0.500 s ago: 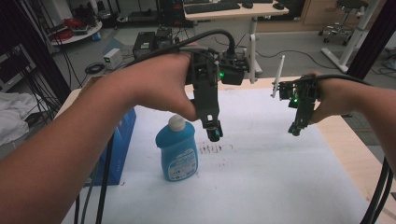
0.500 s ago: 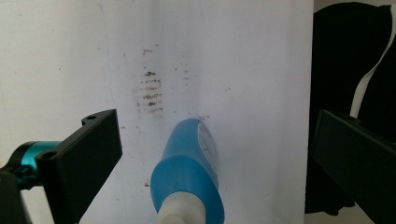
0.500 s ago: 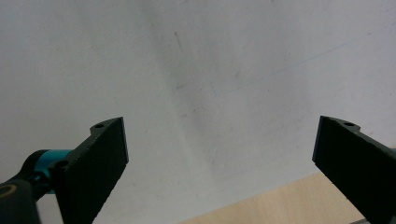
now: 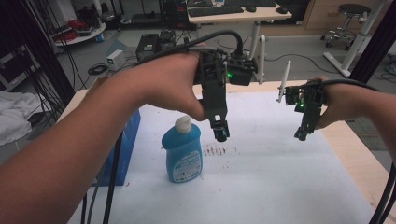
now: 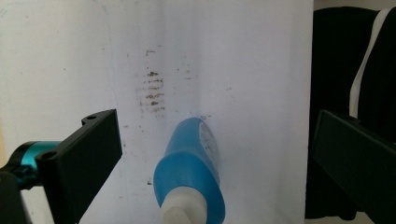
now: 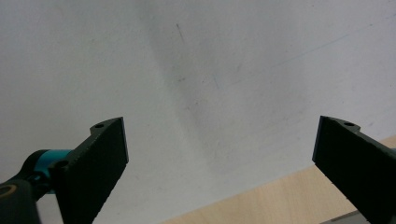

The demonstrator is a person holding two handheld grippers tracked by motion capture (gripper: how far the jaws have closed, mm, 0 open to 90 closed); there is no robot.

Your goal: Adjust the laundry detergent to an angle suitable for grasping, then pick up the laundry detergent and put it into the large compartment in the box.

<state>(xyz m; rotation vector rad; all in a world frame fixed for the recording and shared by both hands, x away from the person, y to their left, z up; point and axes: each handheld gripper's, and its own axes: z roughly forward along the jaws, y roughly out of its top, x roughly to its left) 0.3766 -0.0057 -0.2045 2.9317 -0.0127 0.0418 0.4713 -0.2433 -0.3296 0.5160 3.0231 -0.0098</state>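
Stained white table cover (image 4: 261,177), blue bottle (image 4: 182,149) upright, both hand-held grippers (image 4: 220,133) (image 4: 301,135) wide, empty.

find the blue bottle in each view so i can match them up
High view: the blue bottle stands upright left of centre on the white sheet.
Left gripper view: it rises from the bottom edge at centre, seen from above, white cap nearest.
Right gripper view: not in it.
Shared landmark: the brown smudge marks on the sheet beside the bottle.
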